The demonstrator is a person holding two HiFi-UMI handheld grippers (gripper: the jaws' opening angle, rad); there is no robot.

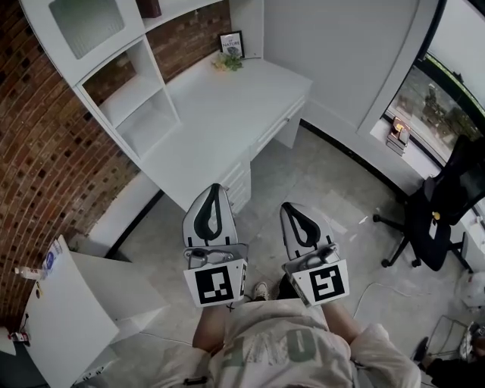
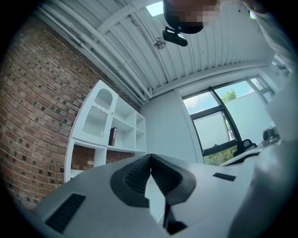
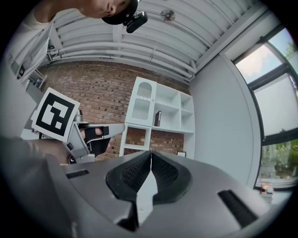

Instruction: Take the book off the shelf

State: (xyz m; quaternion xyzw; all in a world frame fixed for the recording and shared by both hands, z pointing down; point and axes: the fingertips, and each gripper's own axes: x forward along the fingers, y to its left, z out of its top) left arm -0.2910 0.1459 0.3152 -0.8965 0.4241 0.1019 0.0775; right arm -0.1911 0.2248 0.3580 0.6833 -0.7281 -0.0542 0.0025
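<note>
A dark book (image 2: 112, 136) stands upright in an upper compartment of the white shelf unit (image 2: 125, 122) against the brick wall. The right gripper view shows the same book (image 3: 158, 118) in the shelf unit (image 3: 172, 108). In the head view only the book's lower end (image 1: 149, 7) shows at the top edge. My left gripper (image 1: 214, 189) and right gripper (image 1: 292, 208) are held side by side close to my body, far from the shelf. Both are shut with nothing between their pads (image 2: 139, 174).
A white desk (image 1: 220, 114) with drawers runs below the shelf unit (image 1: 125, 91), with a framed picture (image 1: 232, 42) and a small plant (image 1: 227, 61) at its far end. A black office chair (image 1: 439, 208) stands at right. A white cabinet (image 1: 68, 303) is at lower left.
</note>
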